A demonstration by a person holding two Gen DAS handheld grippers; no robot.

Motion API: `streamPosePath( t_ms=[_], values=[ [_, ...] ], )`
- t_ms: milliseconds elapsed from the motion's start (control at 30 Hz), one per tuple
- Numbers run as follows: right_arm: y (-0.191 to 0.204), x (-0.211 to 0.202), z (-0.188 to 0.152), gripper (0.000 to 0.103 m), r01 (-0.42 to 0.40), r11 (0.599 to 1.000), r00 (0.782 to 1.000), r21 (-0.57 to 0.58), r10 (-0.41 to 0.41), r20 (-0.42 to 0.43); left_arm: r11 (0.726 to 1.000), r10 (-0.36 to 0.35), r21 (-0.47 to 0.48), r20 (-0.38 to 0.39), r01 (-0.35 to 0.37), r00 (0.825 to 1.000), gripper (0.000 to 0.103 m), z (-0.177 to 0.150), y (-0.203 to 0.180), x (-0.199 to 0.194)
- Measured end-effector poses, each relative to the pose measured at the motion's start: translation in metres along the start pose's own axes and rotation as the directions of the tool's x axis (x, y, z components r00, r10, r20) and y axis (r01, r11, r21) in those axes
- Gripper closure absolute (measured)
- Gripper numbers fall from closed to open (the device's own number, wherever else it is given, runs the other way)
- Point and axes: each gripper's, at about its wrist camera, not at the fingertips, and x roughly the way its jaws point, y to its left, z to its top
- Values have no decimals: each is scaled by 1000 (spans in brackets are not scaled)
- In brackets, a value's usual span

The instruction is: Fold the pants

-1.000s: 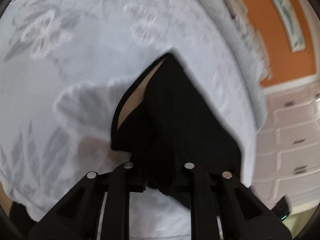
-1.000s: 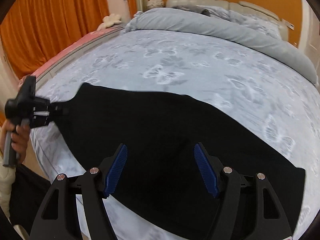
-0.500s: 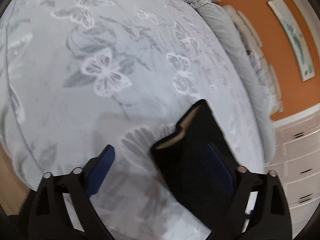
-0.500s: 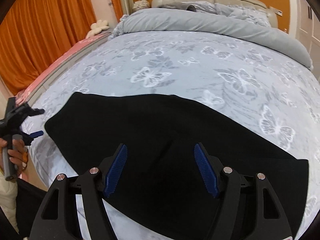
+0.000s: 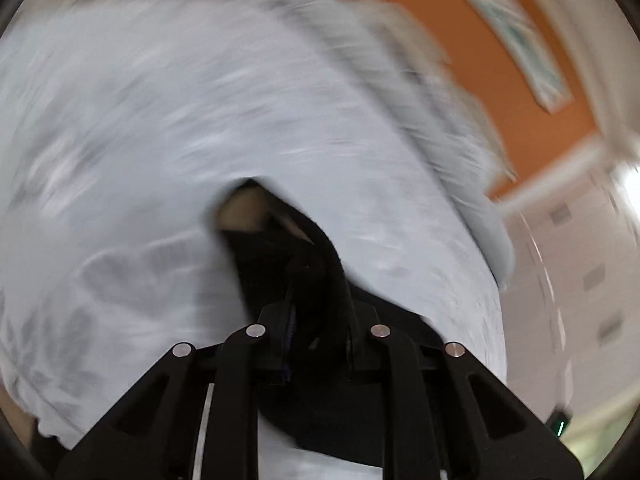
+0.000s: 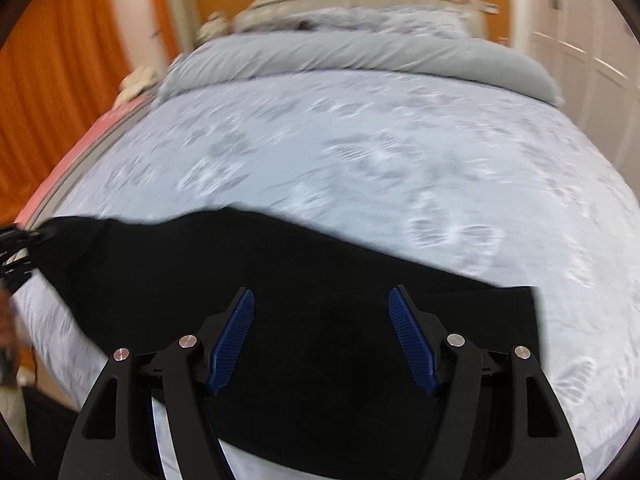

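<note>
Matt black cloth pants [image 6: 304, 280], soft and lint-free. Smooth printed cotton bedspread [image 6: 380, 152]. Matt black plastic right gripper [image 6: 322, 334], ribbed blue rubbery pads [image 6: 234, 336], shiny metal pins.

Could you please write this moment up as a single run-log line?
step: fold pants | left gripper: shut on black pants end | right gripper: open above pants, nothing held | surface: butterfly-print bedspread

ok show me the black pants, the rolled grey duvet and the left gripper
black pants [image 6: 320, 280], right wrist view, middle of the fabric
grey duvet [image 6: 340, 54], right wrist view, middle of the roll
left gripper [image 5: 318, 320], left wrist view, between its fingertips
</note>
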Motion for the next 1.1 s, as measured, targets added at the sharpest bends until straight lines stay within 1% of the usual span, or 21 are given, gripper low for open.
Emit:
streamPosePath(
  t_ms=[67,100,167,200,233,300,333,367,400,467,500,567,633,667,700,800,867,1000,1033,1067,1100],
  values=[
    [-29,-8,1,33,32,997,999,73,-33,17,988,-66,136,-16,67,998,85,-18,-55,5],
    [-40,-10,1,33,43,994,999,103,-45,17,969,-105,217,-55,115,993,80,-36,-87,11],
    [-62,-12,-2,33,60,986,998,155,-62,5,926,-160,320,-151,201,976,53,-70,-131,31],
    [-70,-13,-4,33,65,983,998,172,-66,-1,904,-178,346,-229,251,957,20,-93,-150,47],
    [-78,-13,-6,33,71,980,997,186,-70,-8,896,-162,363,-269,256,949,8,-110,-160,58],
    [-91,-14,-10,33,79,977,997,199,-77,-19,893,-122,391,-272,225,955,8,-133,-168,65],
    [-95,-15,-11,33,78,976,997,205,-75,-22,886,-123,402,-281,233,952,8,-137,-171,63],
    [-99,-16,-13,33,69,975,998,210,-65,-25,878,-148,400,-291,261,945,8,-139,-172,57],
    [-103,-18,-14,33,55,975,998,213,-50,-25,870,-197,392,-278,298,940,8,-134,-174,47],
    [-103,-18,-16,31,10,976,1000,218,-4,-29,865,-258,386,-210,322,943,5,-122,-171,22],
    [-101,-15,-17,30,-23,977,999,214,32,-38,863,-280,392,-154,318,948,5,-113,-167,7],
    [-86,-8,-17,30,-98,977,992,191,111,-60,881,-242,403,-67,248,968,5,-98,-158,-3],
    [-64,1,-16,30,-169,974,979,152,184,-87,908,-155,396,13,138,988,5,-82,-138,-4],
    [-44,7,-16,30,-218,970,967,111,230,-107,922,-108,378,35,87,994,5,-75,-131,-2],
    [-33,10,-15,30,-240,966,962,95,250,-113,936,-74,349,38,56,996,5,-69,-118,2],
    [6,25,-12,30,-320,946,933,45,323,-157,962,-63,265,-5,62,998,5,-60,-96,8],
    [26,35,-9,30,-347,937,920,45,349,-179,968,-64,241,-25,68,998,5,-59,-87,6],
    [52,60,-7,30,-355,932,899,68,360,-249,966,-39,253,-26,44,999,5,-56,-80,2],
    [57,66,-9,31,-366,927,890,79,374,-262,967,-34,253,-29,40,999,5,-57,-80,3],
    [64,70,-11,33,-384,919,878,87,393,-273,967,-35,251,-33,42,999,5,-57,-80,4],
    [70,73,-13,42,-399,913,871,86,407,-276,967,-36,252,-39,45,999,5,-57,-76,4]
  ],
)
